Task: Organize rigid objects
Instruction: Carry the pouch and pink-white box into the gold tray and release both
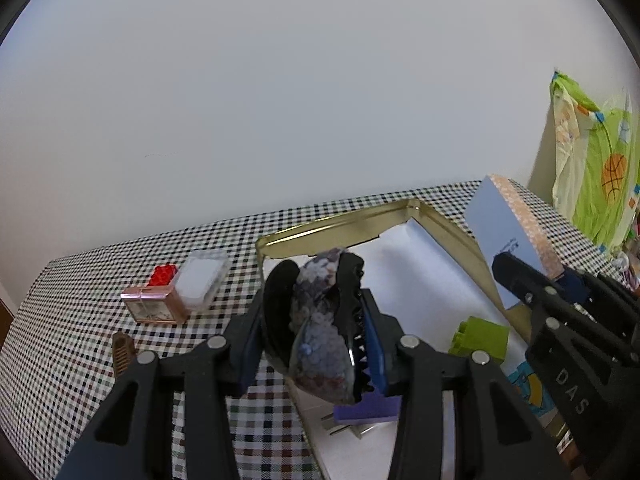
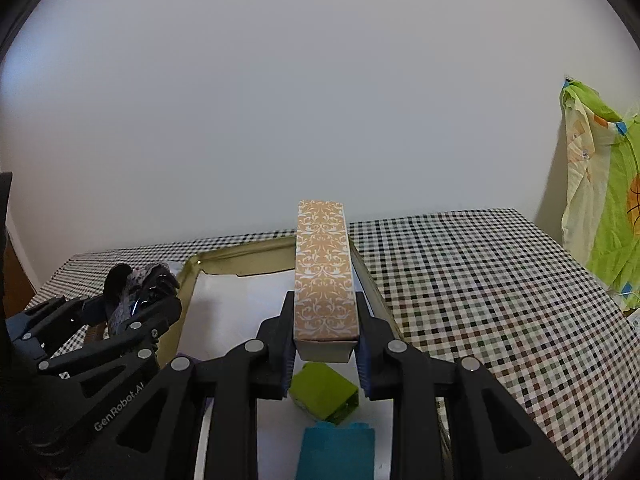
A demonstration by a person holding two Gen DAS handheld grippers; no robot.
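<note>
Checked tablecloth [image 2: 480, 272]; left claw [image 2: 132, 312] reads "GenRobot.AI".

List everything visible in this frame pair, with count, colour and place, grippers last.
Shallow gold metal tin: 1, gold with white lining, centre of the table.
Checked tablecloth: 1, black, white and brown, covers the table.
Green plastic building block: 1, lime, inside the tin.
Teal block: 1, teal, in the tin, nearest the camera.
Purple flat piece: 1, purple, in the tin.
Red studded brick: 1, red, on the cloth left of the tin.
Clear plastic box: 1, clear with white contents, beside the brick.
Copper-framed box: 1, copper, in front of them.
Green patterned fabric: 1, far right.
Left gripper: shut on a black hair claw.
Right gripper: shut on a tan patterned carton.
</note>
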